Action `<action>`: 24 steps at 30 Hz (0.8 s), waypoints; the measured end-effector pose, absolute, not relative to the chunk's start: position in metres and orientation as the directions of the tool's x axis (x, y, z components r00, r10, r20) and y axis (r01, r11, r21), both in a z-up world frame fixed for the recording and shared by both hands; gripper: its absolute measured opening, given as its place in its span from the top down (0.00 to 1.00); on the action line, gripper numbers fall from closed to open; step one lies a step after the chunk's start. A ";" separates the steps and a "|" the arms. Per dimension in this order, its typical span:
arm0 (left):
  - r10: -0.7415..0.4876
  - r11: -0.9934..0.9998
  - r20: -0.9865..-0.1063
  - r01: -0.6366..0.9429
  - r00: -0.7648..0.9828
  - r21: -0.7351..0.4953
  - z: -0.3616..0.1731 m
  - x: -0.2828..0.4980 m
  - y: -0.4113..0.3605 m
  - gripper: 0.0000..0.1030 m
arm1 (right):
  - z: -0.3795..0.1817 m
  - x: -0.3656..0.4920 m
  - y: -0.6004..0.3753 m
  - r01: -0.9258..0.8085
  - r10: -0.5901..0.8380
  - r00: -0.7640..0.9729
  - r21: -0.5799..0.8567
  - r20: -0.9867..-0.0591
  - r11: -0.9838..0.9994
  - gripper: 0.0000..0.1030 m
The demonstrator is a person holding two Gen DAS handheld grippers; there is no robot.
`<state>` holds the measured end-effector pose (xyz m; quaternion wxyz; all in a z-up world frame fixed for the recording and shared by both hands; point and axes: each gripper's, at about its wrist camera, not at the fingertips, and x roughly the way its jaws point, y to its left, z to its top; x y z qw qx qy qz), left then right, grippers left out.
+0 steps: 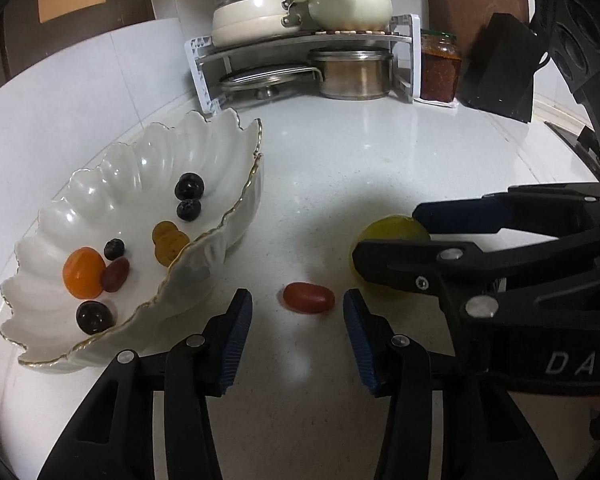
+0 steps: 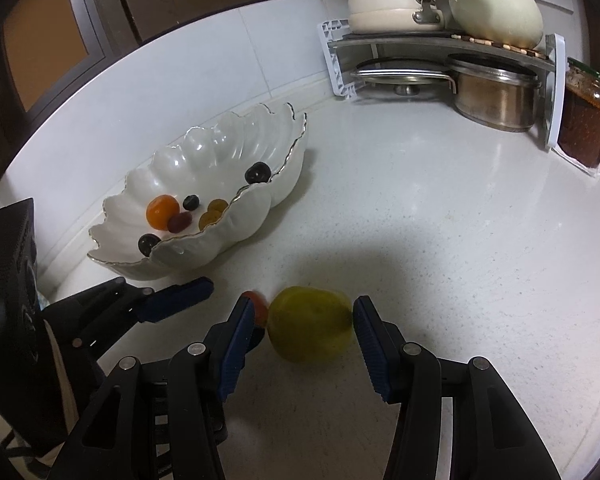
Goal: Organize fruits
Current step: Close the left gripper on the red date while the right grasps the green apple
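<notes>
Left tongs (image 1: 298,306) spread around red grape tomato (image 1: 309,298); right tongs (image 2: 304,320) flanking blurred yellow-green fruit (image 2: 310,328), contact unclear, half-hiding it.

My right claw (image 2: 306,326) is low over the white counter (image 2: 440,240), one blue finger on each side of a yellow-green fruit (image 2: 310,328) (it looks blurry). I cannot tell if my fingers touch it. A little red fruit (image 2: 260,305) peeks out behind my left finger. The white bowl (image 2: 236,216) sits near the counter's back edge.
</notes>
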<state>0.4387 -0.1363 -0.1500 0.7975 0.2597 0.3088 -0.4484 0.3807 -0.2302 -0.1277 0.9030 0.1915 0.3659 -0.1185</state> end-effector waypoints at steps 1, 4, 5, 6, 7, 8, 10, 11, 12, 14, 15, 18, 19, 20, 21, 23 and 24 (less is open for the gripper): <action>-0.553 0.462 -0.727 0.876 0.408 0.140 -0.150 0.439 -0.138 0.54 | -0.128 0.382 -0.231 0.356 -0.071 0.701 0.262 -0.709 0.897 0.49; -0.546 0.452 -0.738 0.881 0.398 0.140 -0.152 0.441 -0.142 0.54 | -0.131 0.384 -0.233 0.358 -0.062 0.689 0.265 -0.722 0.895 0.49; -0.544 0.446 -0.743 0.884 0.390 0.138 -0.153 0.441 -0.144 0.55 | -0.132 0.384 -0.233 0.357 -0.060 0.687 0.265 -0.724 0.896 0.49; -0.539 0.441 -0.750 0.887 0.383 0.136 -0.155 0.441 -0.146 0.56 | -0.134 0.385 -0.234 0.358 -0.057 0.681 0.264 -0.730 0.895 0.49; -0.533 0.439 -0.757 0.888 0.379 0.136 -0.156 0.442 -0.147 0.59 | -0.135 0.385 -0.235 0.358 -0.049 0.677 0.271 -0.734 0.894 0.49; -0.530 0.437 -0.762 0.890 0.373 0.131 -0.157 0.442 -0.149 0.60 | -0.136 0.385 -0.236 0.357 -0.042 0.675 0.277 -0.736 0.892 0.49; -0.529 0.441 -0.765 0.889 0.367 0.122 -0.157 0.444 -0.151 0.61 | -0.138 0.386 -0.239 0.358 -0.030 0.674 0.291 -0.738 0.887 0.49; -0.528 0.443 -0.766 0.888 0.367 0.120 -0.158 0.444 -0.152 0.63 | -0.138 0.385 -0.239 0.358 -0.024 0.675 0.299 -0.738 0.885 0.49; -0.526 0.446 -0.767 0.887 0.369 0.121 -0.158 0.445 -0.153 0.64 | -0.139 0.386 -0.240 0.356 -0.018 0.675 0.304 -0.738 0.884 0.49; -0.524 0.453 -0.769 0.884 0.365 0.111 -0.158 0.446 -0.154 0.71 | -0.139 0.386 -0.240 0.350 -0.015 0.676 0.304 -0.736 0.886 0.49; -0.526 0.455 -0.772 0.885 0.356 0.098 -0.158 0.447 -0.154 0.72 | -0.140 0.387 -0.240 0.342 -0.010 0.676 0.302 -0.737 0.890 0.49; -0.523 0.458 -0.775 0.884 0.356 0.097 -0.158 0.448 -0.156 0.73 | -0.140 0.388 -0.242 0.336 0.004 0.679 0.316 -0.734 0.888 0.50; -0.521 0.462 -0.776 0.882 0.356 0.095 -0.158 0.448 -0.156 0.73 | -0.140 0.388 -0.242 0.334 0.007 0.681 0.320 -0.732 0.887 0.50; -0.520 0.464 -0.776 0.881 0.356 0.094 -0.158 0.448 -0.156 0.74 | -0.139 0.388 -0.242 0.333 0.009 0.683 0.322 -0.731 0.887 0.51; -0.518 0.468 -0.777 0.879 0.357 0.092 -0.158 0.448 -0.156 0.74 | -0.139 0.388 -0.243 0.329 0.013 0.683 0.323 -0.730 0.887 0.51; -0.512 0.484 -0.778 0.871 0.363 0.087 -0.157 0.448 -0.155 0.74 | -0.139 0.389 -0.243 0.325 0.018 0.684 0.327 -0.729 0.887 0.51; -0.509 0.491 -0.779 0.867 0.366 0.086 -0.157 0.448 -0.153 0.74 | -0.139 0.388 -0.244 0.321 0.023 0.684 0.329 -0.729 0.888 0.51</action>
